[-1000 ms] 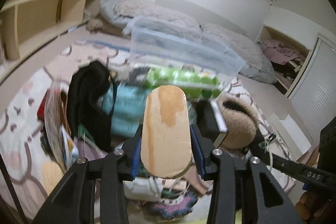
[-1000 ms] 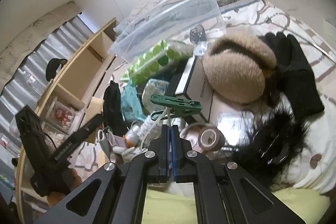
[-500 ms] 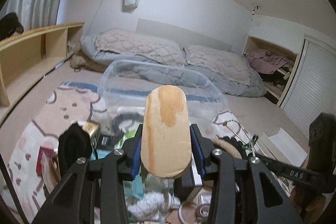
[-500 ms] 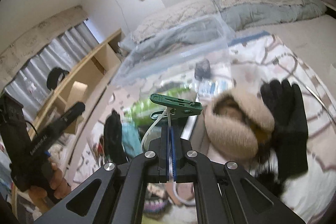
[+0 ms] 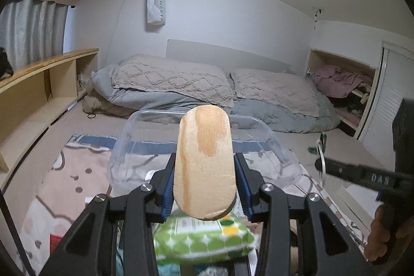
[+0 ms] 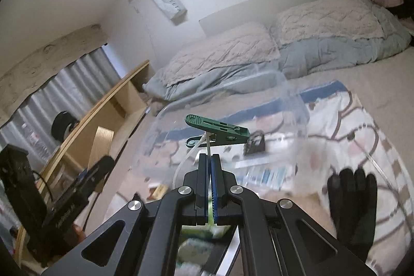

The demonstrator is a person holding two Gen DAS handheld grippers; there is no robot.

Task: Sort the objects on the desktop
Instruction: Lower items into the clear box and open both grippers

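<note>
My left gripper (image 5: 205,188) is shut on a flat oval wooden board (image 5: 204,162) that stands upright between its blue pads. My right gripper (image 6: 209,162) is shut on a thin white cord that carries a green clothes peg (image 6: 217,132); the peg also shows small in the left wrist view (image 5: 317,146). A clear plastic bin (image 5: 196,144) lies on the patterned rug just ahead of both grippers, and in the right wrist view (image 6: 233,126) it sits behind the peg. A green dotted tissue pack (image 5: 201,237) lies below the left gripper.
A bed with grey duvet and beige pillows (image 5: 207,89) fills the back. A low wooden shelf (image 5: 38,95) runs along the left. A black glove (image 6: 352,201) lies on the rug at right. A small black item (image 6: 254,144) lies behind the bin.
Both grippers have risen and tilted up from the pile of clutter toward the clear bin. The board and the peg stay held. The earmuffs and clutter have dropped out of view.
</note>
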